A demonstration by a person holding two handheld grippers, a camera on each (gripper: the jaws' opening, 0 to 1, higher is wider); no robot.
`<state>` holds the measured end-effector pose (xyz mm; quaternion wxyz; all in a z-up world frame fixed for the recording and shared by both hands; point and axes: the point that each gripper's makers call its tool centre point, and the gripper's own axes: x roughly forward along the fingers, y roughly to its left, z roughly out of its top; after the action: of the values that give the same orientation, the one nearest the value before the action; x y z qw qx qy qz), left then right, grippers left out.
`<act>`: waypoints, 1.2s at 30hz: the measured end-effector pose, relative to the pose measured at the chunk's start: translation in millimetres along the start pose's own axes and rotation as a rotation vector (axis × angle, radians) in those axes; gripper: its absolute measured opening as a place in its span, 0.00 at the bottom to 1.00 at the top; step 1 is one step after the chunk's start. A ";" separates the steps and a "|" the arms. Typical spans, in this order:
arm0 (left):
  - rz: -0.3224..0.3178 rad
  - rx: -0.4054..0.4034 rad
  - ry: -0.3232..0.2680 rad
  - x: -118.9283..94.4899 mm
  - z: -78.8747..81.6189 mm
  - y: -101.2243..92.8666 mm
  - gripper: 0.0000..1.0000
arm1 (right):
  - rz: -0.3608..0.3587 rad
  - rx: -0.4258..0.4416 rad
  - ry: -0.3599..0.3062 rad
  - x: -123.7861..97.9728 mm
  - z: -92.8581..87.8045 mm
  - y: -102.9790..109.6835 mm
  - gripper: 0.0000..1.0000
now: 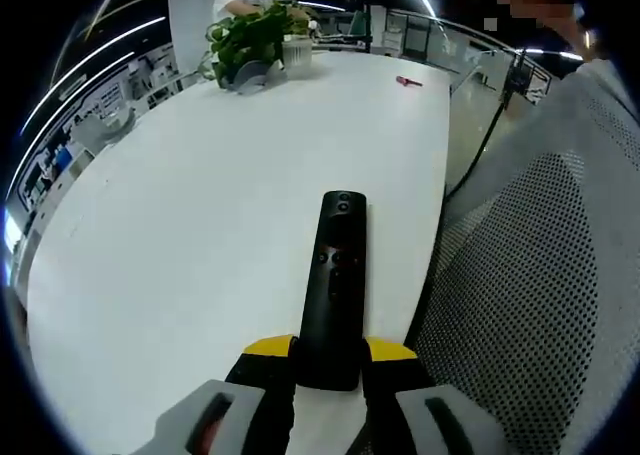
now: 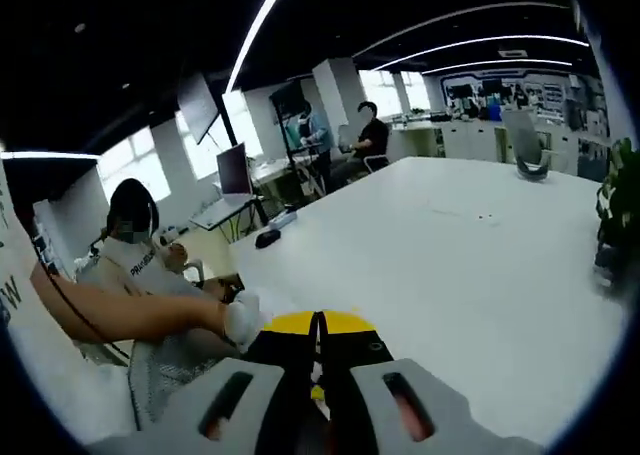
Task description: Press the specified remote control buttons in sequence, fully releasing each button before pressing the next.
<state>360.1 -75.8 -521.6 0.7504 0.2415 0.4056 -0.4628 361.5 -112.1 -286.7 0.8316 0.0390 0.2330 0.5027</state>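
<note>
Remote (image 1: 335, 290), black, lies lengthwise at lower centre of the left gripper view, near end clamped between the yellow-tipped jaws of the left gripper (image 1: 330, 360), far end pointing up the white table (image 1: 200, 225) toward a potted plant (image 1: 250, 35) at upper left. In the right gripper view, the right gripper (image 2: 318, 350) sits at bottom centre, jaws pinched together w/ nothing between, over the table edge. Judgement: left should hold steady & level; right should come in closed, tip-first, press one button squarely, then lift fully clear.
</note>
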 end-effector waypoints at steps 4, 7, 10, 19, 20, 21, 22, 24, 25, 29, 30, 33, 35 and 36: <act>-0.001 0.004 0.000 -0.6 0.4 -0.5 0.25 | -0.016 -0.004 -0.045 -9.7 10.5 11.3 0.00; -0.001 0.006 0.000 -1.1 0.8 -1.1 0.25 | -0.077 -0.055 -0.124 -9.6 15.8 6.5 0.06; -0.001 0.006 0.000 -1.6 1.0 -1.5 0.25 | -0.107 -0.084 -0.111 -9.7 8.9 1.4 0.16; -0.001 0.008 0.002 -2.7 1.8 -2.3 0.25 | -0.270 -0.134 -0.176 -18.0 12.7 -34.9 0.50; -0.002 0.007 0.004 -2.6 1.9 -2.1 0.25 | -0.282 -0.136 -0.181 -19.0 13.1 -37.6 0.54; -0.003 0.005 0.004 -2.4 1.8 -1.8 0.25 | -0.297 -0.136 -0.189 -20.1 13.3 -41.0 0.58; -0.002 0.004 0.004 -2.2 1.9 -1.6 0.25 | -0.301 -0.132 -0.191 -20.4 12.4 -43.4 0.62; -0.002 0.005 0.002 -2.0 1.9 -1.3 0.25 | -0.317 -0.123 -0.192 -21.4 11.8 -47.8 0.68; -0.002 0.002 0.002 -1.5 1.8 -0.8 0.25 | -0.322 -0.122 -0.194 -21.6 12.0 -48.9 0.74; 0.000 -0.019 0.012 0.1 2.5 1.3 0.25 | -0.390 -0.136 -0.219 -27.2 14.1 -62.2 0.92; -0.002 -0.047 0.016 0.1 2.9 1.4 0.25 | -0.399 -0.137 -0.227 -28.9 14.7 -63.9 0.94; -0.008 -0.057 0.029 0.4 4.2 2.3 0.25 | -0.393 -0.106 -0.240 -30.4 12.9 -67.6 0.97; -0.005 -0.035 0.048 0.8 3.6 1.5 0.24 | -0.398 -0.094 -0.214 -28.4 7.4 -70.4 0.98; -0.003 -0.012 0.073 0.8 3.0 1.6 0.24 | -0.398 -0.094 -0.213 -28.3 6.9 -70.9 0.98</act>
<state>362.8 -77.7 -520.6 0.7358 0.2531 0.4359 -0.4522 411.5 -170.0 -291.9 0.9352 0.0064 0.1234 0.3319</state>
